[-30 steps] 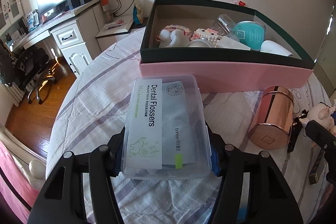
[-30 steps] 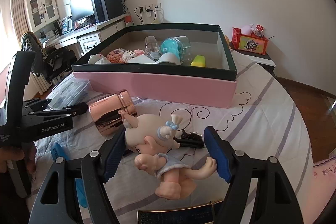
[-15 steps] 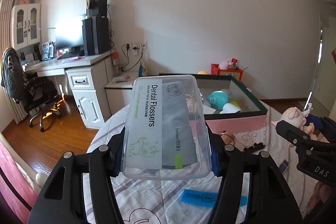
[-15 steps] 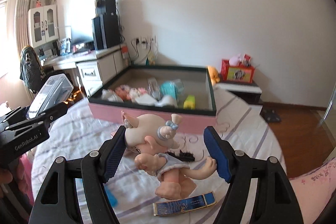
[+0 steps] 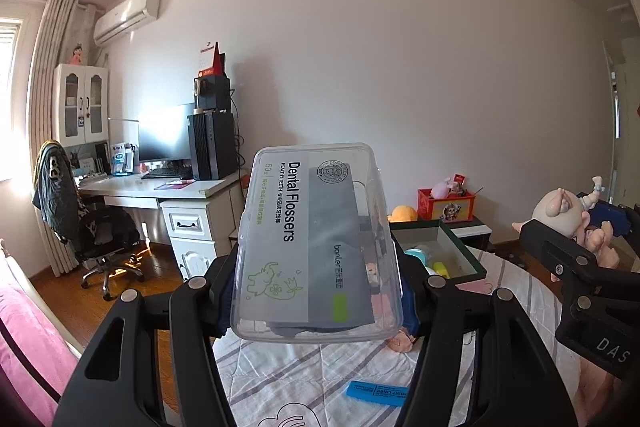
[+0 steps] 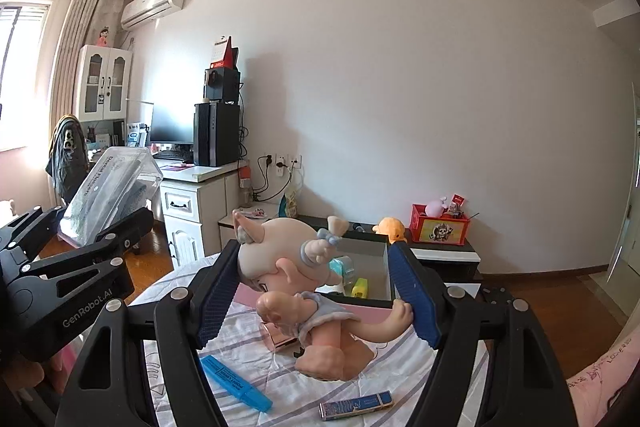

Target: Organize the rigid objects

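My left gripper (image 5: 318, 287) is shut on a clear plastic box of dental flossers (image 5: 316, 239) and holds it high above the bed; the box also shows in the right wrist view (image 6: 108, 195). My right gripper (image 6: 316, 291) is shut on a pink pig doll (image 6: 308, 275) with a blue bow, lifted above the bed; the doll also shows at the right of the left wrist view (image 5: 564, 215). The pink storage box with a dark green rim (image 6: 376, 301) lies ahead and below, with several items inside. It shows partly in the left wrist view (image 5: 460, 255).
On the striped bedsheet (image 6: 280, 379) lie a blue marker (image 6: 236, 383), a blue flat pack (image 6: 356, 405) and a rose-gold can (image 6: 280, 337). A white desk (image 5: 160, 191) with computer and an office chair (image 5: 96, 239) stand at the left. A dark nightstand with a red box (image 6: 440, 229) stands behind.
Both grippers have risen and tilted upward, carrying the flosser box and the pig doll. The bed and storage box have dropped low in both views.
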{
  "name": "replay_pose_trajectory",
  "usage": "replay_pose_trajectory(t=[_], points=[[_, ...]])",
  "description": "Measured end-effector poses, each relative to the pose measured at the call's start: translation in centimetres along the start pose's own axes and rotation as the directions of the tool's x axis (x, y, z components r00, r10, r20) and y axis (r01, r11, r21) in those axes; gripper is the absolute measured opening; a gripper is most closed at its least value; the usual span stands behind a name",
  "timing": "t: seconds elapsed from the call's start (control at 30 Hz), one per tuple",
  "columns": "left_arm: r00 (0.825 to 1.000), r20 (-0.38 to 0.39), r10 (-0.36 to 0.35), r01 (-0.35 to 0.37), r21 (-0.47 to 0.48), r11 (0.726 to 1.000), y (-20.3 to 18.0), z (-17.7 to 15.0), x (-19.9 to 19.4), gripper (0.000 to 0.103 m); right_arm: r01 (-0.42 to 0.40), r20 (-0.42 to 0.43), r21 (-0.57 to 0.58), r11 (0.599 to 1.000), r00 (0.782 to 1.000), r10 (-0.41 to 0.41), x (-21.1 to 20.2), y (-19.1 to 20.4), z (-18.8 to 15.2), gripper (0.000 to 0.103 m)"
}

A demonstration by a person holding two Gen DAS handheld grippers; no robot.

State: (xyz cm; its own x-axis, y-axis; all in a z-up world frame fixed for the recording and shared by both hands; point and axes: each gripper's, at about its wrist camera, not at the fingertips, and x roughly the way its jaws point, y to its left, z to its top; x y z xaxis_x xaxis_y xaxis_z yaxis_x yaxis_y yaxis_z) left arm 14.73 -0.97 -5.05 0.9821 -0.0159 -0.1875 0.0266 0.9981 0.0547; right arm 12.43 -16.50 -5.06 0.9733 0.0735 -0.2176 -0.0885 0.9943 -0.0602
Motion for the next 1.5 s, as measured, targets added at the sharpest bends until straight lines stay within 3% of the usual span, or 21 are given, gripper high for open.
replay_pose_trajectory(t=[0.23,0.5,0.77,0.9,0.97,1.07,1.27,1.33,1.5], points=[[1.000,0.017,-0.008,0.008,0.006,1.000,-0.5,0.8,-0.3,0.062,-0.002,0.016,-0.007,1.000,1.000,0.003,-0.2,0.3,0.8,0.075],[1.000,-0.020,-0.019,0.019,0.017,1.000,-1.6,1.1,3.3,0.062,0.007,0.003,-0.013,1.000,1.000,-0.007,2.5,0.0,0.8,0.075],[0.986,-0.143,-0.089,0.094,0.025,0.995,-2.9,2.3,13.9,0.062,0.033,-0.026,-0.039,0.999,0.999,-0.034,10.8,-1.9,2.4,0.069],[0.948,-0.291,-0.126,0.142,0.034,0.989,-4.5,0.6,21.4,0.062,0.039,-0.109,-0.060,0.997,0.993,-0.045,16.7,-2.7,1.8,0.054],[0.927,-0.356,-0.119,0.140,0.035,0.990,-5.0,-0.7,23.6,0.062,0.009,-0.184,-0.018,1.000,0.983,-0.012,19.7,-3.4,0.2,0.052],[0.939,-0.320,-0.128,0.142,0.021,0.990,-4.7,-1.5,23.2,0.062,-0.032,-0.229,0.029,0.999,0.973,0.038,19.7,-4.2,-2.1,0.052],[0.940,-0.316,-0.129,0.138,0.007,0.990,-3.5,-2.2,21.8,0.062,-0.094,-0.332,0.114,0.989,0.935,0.128,17.4,-4.5,-6.1,0.062],[0.940,-0.317,-0.127,0.135,0.003,0.991,-3.1,-2.3,21.2,0.062,-0.100,-0.375,0.126,0.987,0.916,0.140,17.1,-4.3,-7.5,0.073],[0.943,-0.315,-0.103,0.115,0.017,0.993,-2.3,-2.4,19.4,0.062,-0.117,-0.474,0.168,0.979,0.861,0.184,18.1,-3.4,-10.8,0.073]])
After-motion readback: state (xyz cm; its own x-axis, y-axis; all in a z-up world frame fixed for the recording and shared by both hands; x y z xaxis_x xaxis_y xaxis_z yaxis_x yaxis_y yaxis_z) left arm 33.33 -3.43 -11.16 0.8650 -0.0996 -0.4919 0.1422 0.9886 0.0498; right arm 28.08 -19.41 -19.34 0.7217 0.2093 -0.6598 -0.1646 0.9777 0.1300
